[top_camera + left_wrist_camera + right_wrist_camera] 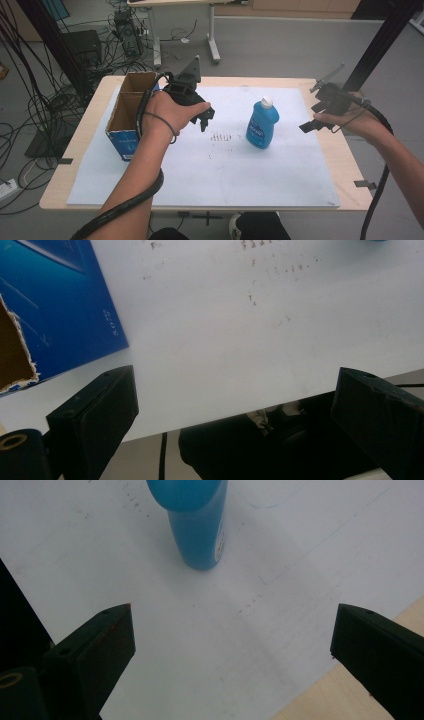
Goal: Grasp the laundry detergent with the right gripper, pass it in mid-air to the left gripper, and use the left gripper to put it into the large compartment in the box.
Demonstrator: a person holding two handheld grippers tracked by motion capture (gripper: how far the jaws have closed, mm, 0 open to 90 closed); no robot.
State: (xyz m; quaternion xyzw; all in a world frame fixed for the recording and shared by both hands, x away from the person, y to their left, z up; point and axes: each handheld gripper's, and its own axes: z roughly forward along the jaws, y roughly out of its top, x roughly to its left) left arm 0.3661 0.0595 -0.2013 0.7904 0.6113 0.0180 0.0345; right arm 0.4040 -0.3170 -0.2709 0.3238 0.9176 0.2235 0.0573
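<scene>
A blue cardboard box (131,112), open-topped, sits at the bench's (345,165) nine o'clock edge on a white sheet (200,170). Cables (35,95) sprawl across the floor toward ten o'clock.

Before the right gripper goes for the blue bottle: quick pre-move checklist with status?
1. Blue bottle upright on the white sheet: ok.
2. Right gripper jaws wide apart, nothing between them: ok.
3. Bottle ahead of the right gripper, roughly centred in the right gripper view: ok.
4. Left gripper open, empty, apart from the bottle: ok.
5. Cardboard box open-topped, left of the bottle: ok.
6. Bottle cap closed tight: cannot tell.
</scene>
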